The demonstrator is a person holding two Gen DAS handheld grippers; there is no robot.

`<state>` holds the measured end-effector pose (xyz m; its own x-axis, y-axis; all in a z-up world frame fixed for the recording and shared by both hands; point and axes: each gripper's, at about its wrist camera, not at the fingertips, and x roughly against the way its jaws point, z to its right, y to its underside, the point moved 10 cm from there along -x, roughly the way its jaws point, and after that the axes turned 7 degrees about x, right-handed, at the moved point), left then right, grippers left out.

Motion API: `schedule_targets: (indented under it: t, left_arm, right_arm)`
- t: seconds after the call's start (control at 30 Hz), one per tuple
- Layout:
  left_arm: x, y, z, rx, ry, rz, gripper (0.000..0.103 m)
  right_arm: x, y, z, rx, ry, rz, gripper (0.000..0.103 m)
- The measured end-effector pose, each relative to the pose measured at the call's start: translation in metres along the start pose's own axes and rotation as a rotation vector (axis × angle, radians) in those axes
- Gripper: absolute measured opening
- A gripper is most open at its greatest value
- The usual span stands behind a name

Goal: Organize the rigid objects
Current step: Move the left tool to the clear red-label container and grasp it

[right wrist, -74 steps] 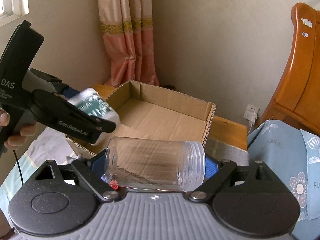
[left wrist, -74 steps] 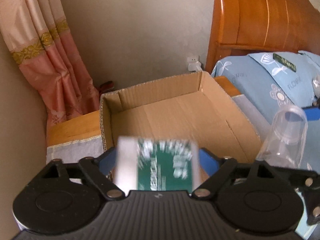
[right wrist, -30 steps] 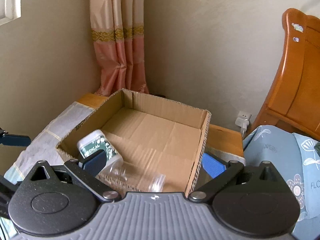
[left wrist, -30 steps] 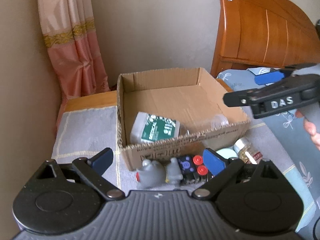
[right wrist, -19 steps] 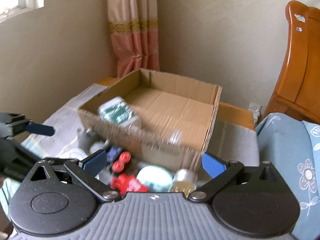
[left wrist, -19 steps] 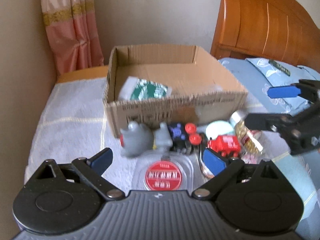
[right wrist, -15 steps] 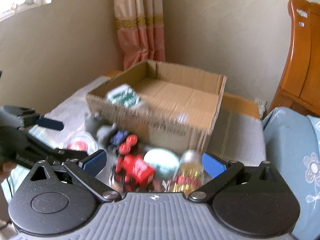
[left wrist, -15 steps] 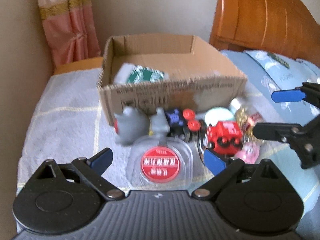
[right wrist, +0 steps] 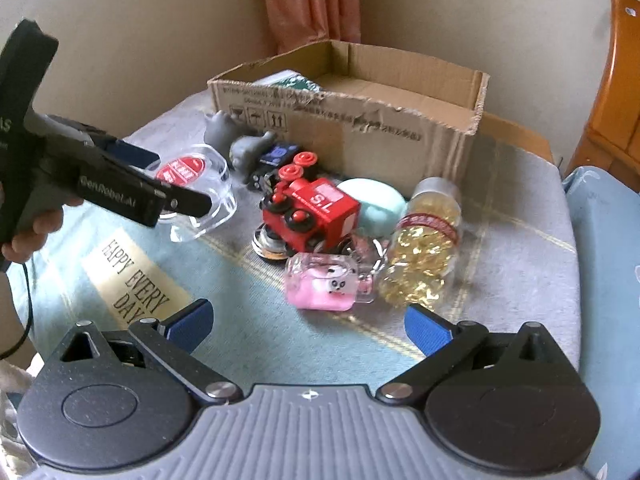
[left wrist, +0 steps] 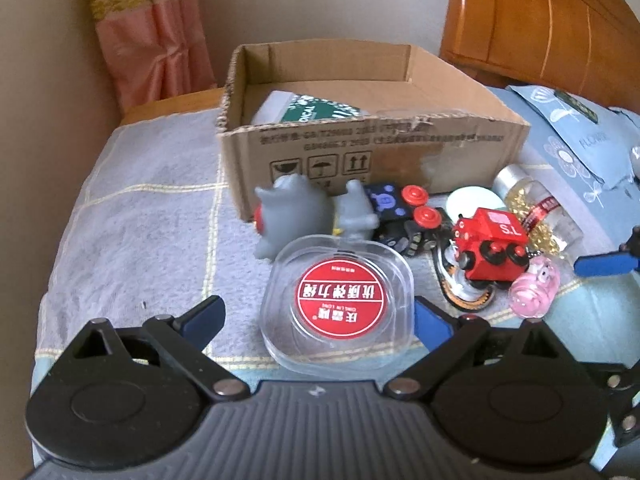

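- One cardboard box (left wrist: 376, 168) stood open at the back of the cloth-covered surface (left wrist: 152, 224); it serves as landmark for all places below.
- Inside the box lay one white bottle with a green label (left wrist: 308, 110), at its left side. One clear jar (left wrist: 394, 114) was beside it, only partly visible over the front wall.
- In front of the box, touching or nearly touching its front wall, stood two grey toy figures (left wrist: 296, 216) and one dark toy car with red round parts (left wrist: 404, 216).
- One clear plastic case with a red round label (left wrist: 338, 300) lay further in front of the box, just before the grey figures.
- The left gripper (left wrist: 316, 320) had its fingers spread wide, one on each side of this case, and grasped nothing.
- One red toy train (right wrist: 316, 208) stood in front of the middle of the box, upon a round metal thing.
- One pale green oval object (right wrist: 372, 204) lay between the train and the box.
- One jar of golden beads (right wrist: 426, 240) lay on its side near the right front corner of the box.
- One pink small bottle (right wrist: 324, 286) lay before the train, the farthest from the box.
- The right gripper (right wrist: 306, 324) was released and empty, its fingers wide apart, before the pink bottle.
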<state>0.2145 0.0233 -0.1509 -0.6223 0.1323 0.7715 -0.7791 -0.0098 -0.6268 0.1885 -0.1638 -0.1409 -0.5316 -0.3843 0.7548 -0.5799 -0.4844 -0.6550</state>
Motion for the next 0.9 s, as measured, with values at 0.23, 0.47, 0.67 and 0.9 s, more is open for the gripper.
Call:
schedule_targets:
  t: [0.23, 0.47, 0.67, 0.9]
  left_arm:
    - [-0.001, 0.002, -0.003, 0.014, 0.007, -0.009, 0.098]
    - [-0.008, 0.008, 0.000, -0.026, -0.006, -0.038, 0.098]
    - [-0.018, 0.013, 0.004, -0.051, -0.005, -0.062, 0.101]
    - [-0.023, 0.010, 0.006, -0.066, 0.011, -0.047, 0.103]
  right_arm:
    - [-0.014, -0.005, -0.008, -0.011, -0.026, 0.005, 0.103]
    - [-0.018, -0.008, -0.020, 0.039, -0.041, -0.011, 0.103]
    - [-0.024, -0.004, -0.017, 0.050, 0.002, -0.025, 0.103]
    - [-0.027, -0.007, -0.019, 0.068, 0.016, -0.012, 0.103]
